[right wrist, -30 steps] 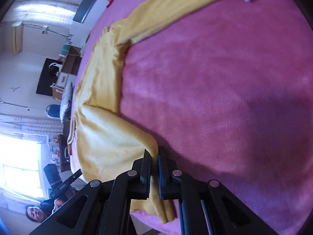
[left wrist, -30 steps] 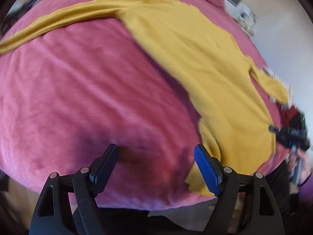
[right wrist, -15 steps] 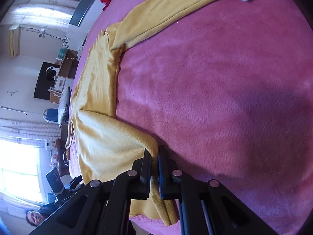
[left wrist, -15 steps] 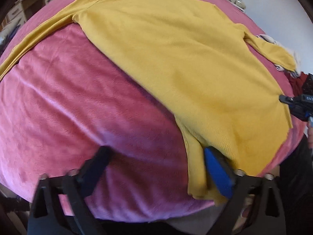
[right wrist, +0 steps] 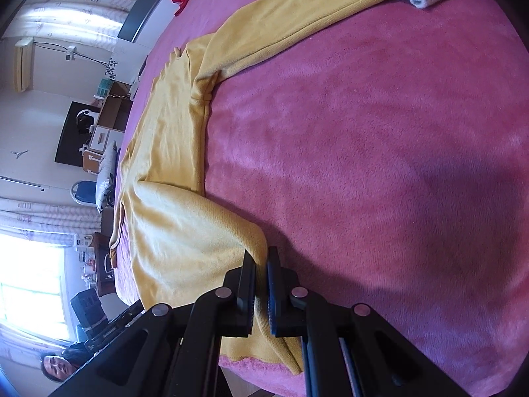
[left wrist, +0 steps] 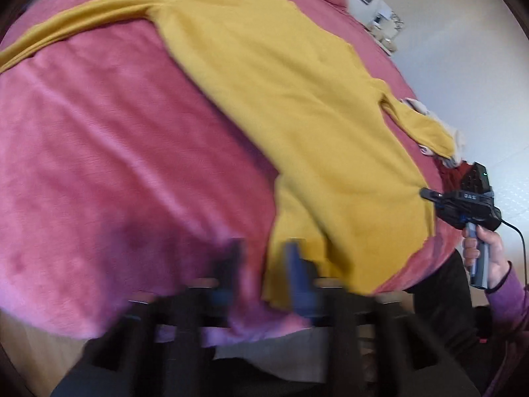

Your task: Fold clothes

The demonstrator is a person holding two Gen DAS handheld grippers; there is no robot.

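Your right gripper (right wrist: 261,264) lies low over the pink blanket (right wrist: 380,165), fingers pinched on the hem corner of the yellow sweater (left wrist: 297,106) spread across the bed, while your left gripper (left wrist: 266,264), blurred, straddles the opposite hem corner, fingers still slightly apart.

L gripper (left wrist: 264,258) fingers, wide apart 1 s ago, now much narrower round near hem corner of yellow sweater (left wrist: 297,106), blurred. Sweater looks spread wider.
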